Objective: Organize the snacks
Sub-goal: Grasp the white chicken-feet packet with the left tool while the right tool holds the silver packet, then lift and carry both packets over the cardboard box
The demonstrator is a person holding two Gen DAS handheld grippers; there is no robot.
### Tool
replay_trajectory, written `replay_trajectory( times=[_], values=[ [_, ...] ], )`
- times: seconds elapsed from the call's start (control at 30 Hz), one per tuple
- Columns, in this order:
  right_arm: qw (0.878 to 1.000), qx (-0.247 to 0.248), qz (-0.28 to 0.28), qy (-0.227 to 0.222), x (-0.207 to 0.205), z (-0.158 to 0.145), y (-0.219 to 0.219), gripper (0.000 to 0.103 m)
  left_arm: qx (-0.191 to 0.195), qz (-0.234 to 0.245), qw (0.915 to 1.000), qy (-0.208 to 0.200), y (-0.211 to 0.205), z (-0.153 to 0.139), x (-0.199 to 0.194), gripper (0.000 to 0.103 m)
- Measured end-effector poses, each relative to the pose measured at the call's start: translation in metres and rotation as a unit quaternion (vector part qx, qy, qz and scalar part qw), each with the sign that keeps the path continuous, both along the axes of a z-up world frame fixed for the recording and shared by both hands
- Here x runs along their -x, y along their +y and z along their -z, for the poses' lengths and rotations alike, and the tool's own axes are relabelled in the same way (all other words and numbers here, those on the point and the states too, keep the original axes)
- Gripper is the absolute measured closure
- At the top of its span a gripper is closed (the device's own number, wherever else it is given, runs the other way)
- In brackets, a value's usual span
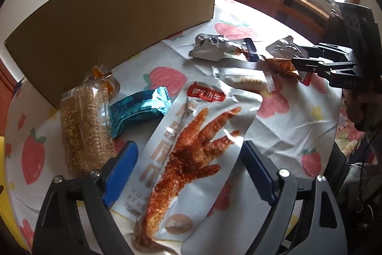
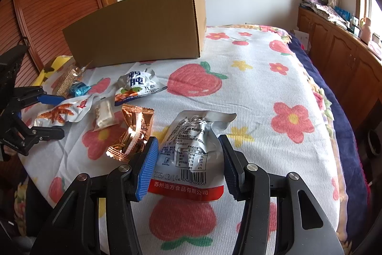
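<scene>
At the bottom of the left wrist view, the left gripper (image 1: pixel 188 169) has its fingers wide apart on either side of the chicken foot packet (image 1: pixel 188 154), and the pads do not press it. This silver packet lies flat on the strawberry bedspread (image 1: pixel 286 130). It looks light, thin and slippery, so the safest hold seems to be across its narrow middle.

At the bottom of the right wrist view, the right gripper (image 2: pixel 188 159) has its fingers against both sides of a silver snack pouch (image 2: pixel 191 152), clamped on it, it seems. The pouch is soft and crinkled and may slide out.

Further up lie the copper wrapper (image 2: pixel 133 133), the white candy bar (image 2: pixel 103 115) and the teal packet (image 1: pixel 138 111). The cardboard box (image 2: pixel 143 28) stands at the upper centre.
</scene>
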State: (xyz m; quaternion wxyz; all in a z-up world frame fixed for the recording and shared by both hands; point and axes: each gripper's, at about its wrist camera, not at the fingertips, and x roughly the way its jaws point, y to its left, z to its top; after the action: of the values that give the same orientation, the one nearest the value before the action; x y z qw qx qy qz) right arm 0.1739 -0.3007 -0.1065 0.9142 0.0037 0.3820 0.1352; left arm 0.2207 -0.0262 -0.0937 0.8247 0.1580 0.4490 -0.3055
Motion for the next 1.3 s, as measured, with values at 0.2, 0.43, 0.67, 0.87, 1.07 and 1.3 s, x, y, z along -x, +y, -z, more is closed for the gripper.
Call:
replay_trajectory(
  times=[0.2, 0.43, 0.67, 0.87, 1.07, 1.3],
  values=[
    [1.000, -0.001, -0.001, 0.001, -0.001, 0.000, 0.000, 0.051, 0.002, -0.008, 1.0000, 0.005, 0.001, -0.003, 0.003, 0.031],
    [1.000, -0.006, -0.001, 0.003, 0.000, 0.000, -0.001, 0.051, 0.007, -0.027, 0.9994, -0.022, 0.001, -0.016, 0.023, 0.058],
    [1.000, -0.008, -0.002, 0.008, -0.001, -0.001, -0.003, 0.054, 0.009, -0.042, 0.9984, -0.036, 0.005, -0.020, 0.033, 0.064],
    [0.999, -0.037, -0.005, 0.022, -0.003, -0.004, -0.014, 0.067, 0.029, -0.059, 0.9964, -0.053, 0.012, -0.035, 0.038, 0.065],
    [0.999, -0.046, -0.011, 0.024, -0.001, -0.007, -0.017, 0.073, 0.053, -0.062, 0.9942, -0.070, 0.012, -0.048, 0.046, 0.064],
    [0.998, -0.055, -0.013, 0.022, 0.003, -0.011, -0.018, 0.074, 0.084, -0.076, 0.9900, -0.084, 0.012, -0.056, 0.050, 0.063]
  ],
)
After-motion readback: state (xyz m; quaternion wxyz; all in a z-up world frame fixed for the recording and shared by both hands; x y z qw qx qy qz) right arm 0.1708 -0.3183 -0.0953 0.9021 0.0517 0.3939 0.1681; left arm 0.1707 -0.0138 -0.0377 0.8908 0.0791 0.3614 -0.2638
